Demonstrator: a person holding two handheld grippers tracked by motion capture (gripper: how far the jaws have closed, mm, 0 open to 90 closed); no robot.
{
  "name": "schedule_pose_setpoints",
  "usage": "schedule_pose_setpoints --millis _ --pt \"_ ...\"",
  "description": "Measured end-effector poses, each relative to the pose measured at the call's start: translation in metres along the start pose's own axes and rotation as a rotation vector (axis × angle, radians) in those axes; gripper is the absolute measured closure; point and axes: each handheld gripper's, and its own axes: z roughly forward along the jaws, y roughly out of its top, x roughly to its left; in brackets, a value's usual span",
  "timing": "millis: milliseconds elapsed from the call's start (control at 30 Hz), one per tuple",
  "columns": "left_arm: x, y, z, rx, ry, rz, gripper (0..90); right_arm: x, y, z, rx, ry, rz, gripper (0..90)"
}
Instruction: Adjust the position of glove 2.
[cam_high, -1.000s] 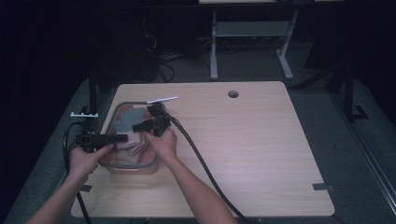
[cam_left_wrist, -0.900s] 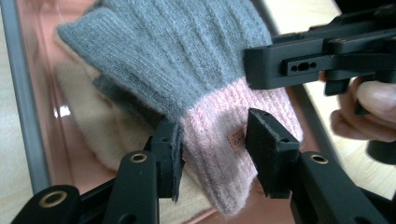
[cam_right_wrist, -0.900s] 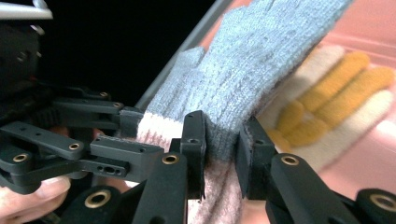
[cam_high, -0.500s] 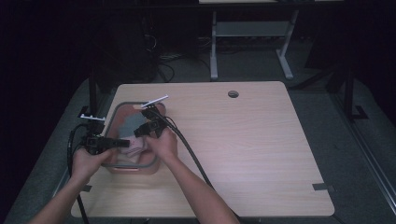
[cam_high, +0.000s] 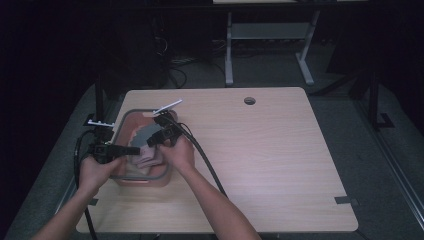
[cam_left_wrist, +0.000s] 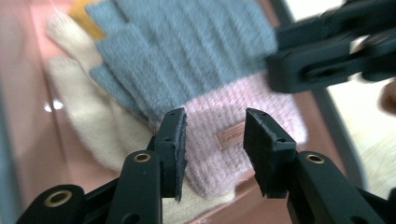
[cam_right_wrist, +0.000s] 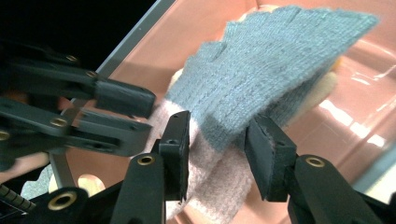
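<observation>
**A:** How far along would you put it?

**B:** Early to middle, I'd judge. The grey-and-pink knitted fingerless glove (cam_left_wrist: 205, 79) lies in the salmon-pink plastic tub with a grey rim (cam_high: 161, 175) at the near left of the worktop, on top of a cream fleecy glove (cam_left_wrist: 88, 116). Neither has left the tub.

**A:** And the tongs?

**B:** The left tongs (cam_left_wrist: 212, 135) have just been closing; their pads stand on either side of the pink cuff with its small label, with a gap showing, so I read them as not clamped. The right tongs (cam_right_wrist: 217, 140) have just been opening. The glove's grey-to-pink band sits between the pads, and the grey part rises off the tub floor there, but I cannot tell whether they press on it.

**A:** So what's left?

**B:** A firm hold, then whatever is meant for the glove: lifting it out or pairing it. A small white flat strip (cam_high: 168, 105) lies just beyond the tub.

**A:** The surroundings?

**B:** A pale wood-grain worktop (cam_high: 280, 165) with a round cable hole (cam_high: 249, 100) and tape at its corners, otherwise bare. The room is dark, with grey carpet, a white table frame (cam_high: 270, 35) and cables behind.
</observation>
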Motion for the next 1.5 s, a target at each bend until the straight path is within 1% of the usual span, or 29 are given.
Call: schedule_pose_setpoints --millis 100,133,167,333,567,600,733,900,967,1067,1167,1267,1333,1500 --pt "-0.001 0.000 0.004 0.007 0.002 -0.006 58.9 -0.001 -0.001 -0.004 -0.001 0.002 -0.001 59.9" --pt "0.000 0.000 0.004 0.013 0.009 0.002 58.9 -0.002 -0.001 -0.005 -0.005 -0.004 0.001 59.8" --pt "0.000 0.000 0.004 0.011 0.004 -0.004 58.9 -0.002 -0.001 -0.007 -0.008 0.000 0.004 59.8" --pt "0.000 0.002 0.000 -0.011 -0.004 -0.014 56.3 -0.004 -0.001 -0.016 -0.027 0.000 -0.002 59.1" --pt "-0.002 0.004 -0.002 -0.025 -0.007 -0.001 55.3 -0.008 -0.003 -0.024 -0.044 0.005 0.001 57.2" --pt "-0.002 0.004 -0.003 -0.032 -0.009 -0.004 55.1 -0.009 -0.003 -0.026 -0.042 0.004 0.001 56.6" --pt "-0.005 0.006 -0.007 -0.051 -0.017 0.003 54.6 -0.010 -0.003 -0.034 -0.060 0.016 0.001 55.1" --pt "-0.010 0.009 -0.011 -0.084 -0.028 0.002 53.5 -0.014 -0.006 -0.045 -0.078 0.021 0.006 53.3" --pt "-0.012 0.009 -0.011 -0.087 -0.036 0.009 52.7 -0.017 -0.008 -0.049 -0.095 0.032 0.010 52.6" --pt "-0.016 0.011 -0.012 -0.092 -0.045 0.023 51.5 -0.021 -0.011 -0.055 -0.102 0.036 0.020 51.1" --pt "-0.023 0.012 -0.013 -0.112 -0.056 0.036 50.7 -0.025 -0.015 -0.060 -0.109 0.037 0.025 49.9" --pt "-0.027 0.014 -0.012 -0.107 -0.080 0.046 49.5 -0.029 -0.017 -0.066 -0.113 0.040 0.035 49.4" --pt "-0.030 0.015 -0.011 -0.110 -0.085 0.057 49.4 -0.031 -0.018 -0.070 -0.121 0.039 0.038 49.4" --pt "-0.037 0.017 -0.010 -0.114 -0.098 0.068 49.1 -0.037 -0.022 -0.078 -0.144 0.049 0.047 48.9"
